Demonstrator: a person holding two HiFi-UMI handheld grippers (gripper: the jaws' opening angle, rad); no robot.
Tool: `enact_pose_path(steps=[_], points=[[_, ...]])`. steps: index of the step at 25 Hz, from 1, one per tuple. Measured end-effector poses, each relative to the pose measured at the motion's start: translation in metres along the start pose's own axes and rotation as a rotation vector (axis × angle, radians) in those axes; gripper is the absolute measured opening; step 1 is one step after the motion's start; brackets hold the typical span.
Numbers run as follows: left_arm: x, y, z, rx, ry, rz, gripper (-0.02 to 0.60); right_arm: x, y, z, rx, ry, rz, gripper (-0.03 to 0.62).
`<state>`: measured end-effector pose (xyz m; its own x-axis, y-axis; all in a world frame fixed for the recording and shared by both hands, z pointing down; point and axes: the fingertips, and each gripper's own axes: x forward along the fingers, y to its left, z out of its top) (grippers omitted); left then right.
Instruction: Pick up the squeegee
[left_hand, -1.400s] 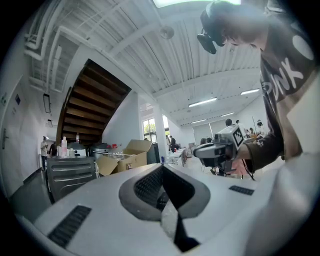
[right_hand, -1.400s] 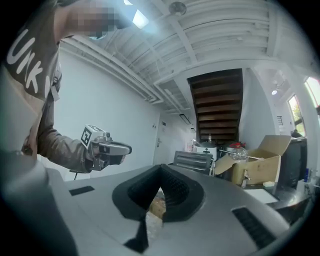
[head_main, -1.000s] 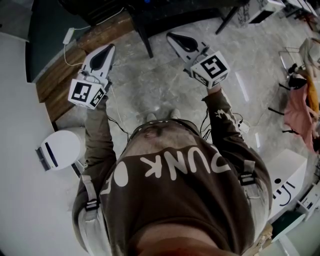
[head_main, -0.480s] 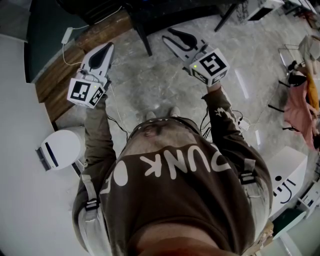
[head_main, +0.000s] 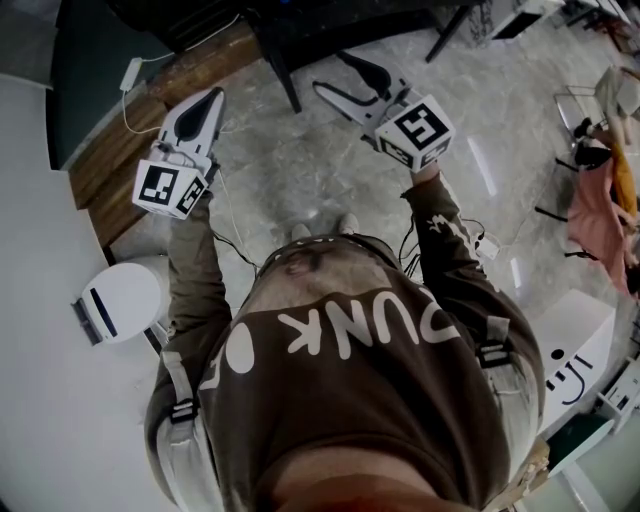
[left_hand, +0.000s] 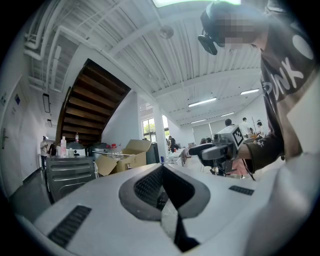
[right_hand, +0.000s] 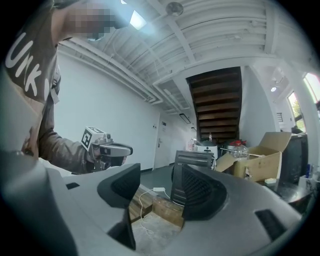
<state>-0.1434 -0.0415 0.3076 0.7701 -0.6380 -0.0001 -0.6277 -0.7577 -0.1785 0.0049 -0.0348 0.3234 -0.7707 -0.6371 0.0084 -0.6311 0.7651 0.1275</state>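
Note:
No squeegee shows in any view. In the head view I hold both grippers out level over the marble floor. My left gripper (head_main: 213, 97) (left_hand: 161, 170) is shut, its jaws meeting with nothing between them. My right gripper (head_main: 335, 75) (right_hand: 156, 180) is open; its jaws have just been opening and only floor and a wooden step show in the gap. Each gripper appears in the other's view: the right gripper (left_hand: 201, 149) hangs at the left gripper view's right, the left gripper (right_hand: 125, 148) at the right gripper view's left.
A wooden step (head_main: 130, 150) with a white charger (head_main: 137, 72) and cable lies ahead on the left. Black table legs (head_main: 285, 70) stand ahead. A round white device (head_main: 120, 300) sits at my left, and clothes (head_main: 600, 210) hang at right. A cardboard box (right_hand: 257, 160) and metal cabinet (left_hand: 70, 172) stand further off.
The right gripper's jaws have spread apart from shut. The left gripper and both hands have stayed where they were.

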Motion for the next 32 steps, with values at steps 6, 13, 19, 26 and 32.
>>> enact_pose_path(steps=[6,13,19,26,32], points=[[0.001,0.002,-0.001,-0.001,0.000,0.001,0.002,0.003,0.002,-0.001,0.008,0.003,0.019,0.324],[0.002,0.002,-0.003,-0.003,0.003,0.001,0.002,0.004,0.001,-0.005,0.018,0.010,0.031,0.407],[0.003,0.002,-0.005,-0.003,0.007,0.001,0.002,0.006,0.002,-0.008,0.019,0.018,0.038,0.520],[0.003,0.002,-0.006,-0.006,0.014,0.004,0.002,0.007,-0.002,-0.011,0.036,0.013,0.026,0.594],[0.009,-0.001,-0.007,-0.003,0.017,0.009,0.002,0.002,-0.010,-0.013,0.034,0.007,0.015,0.594]])
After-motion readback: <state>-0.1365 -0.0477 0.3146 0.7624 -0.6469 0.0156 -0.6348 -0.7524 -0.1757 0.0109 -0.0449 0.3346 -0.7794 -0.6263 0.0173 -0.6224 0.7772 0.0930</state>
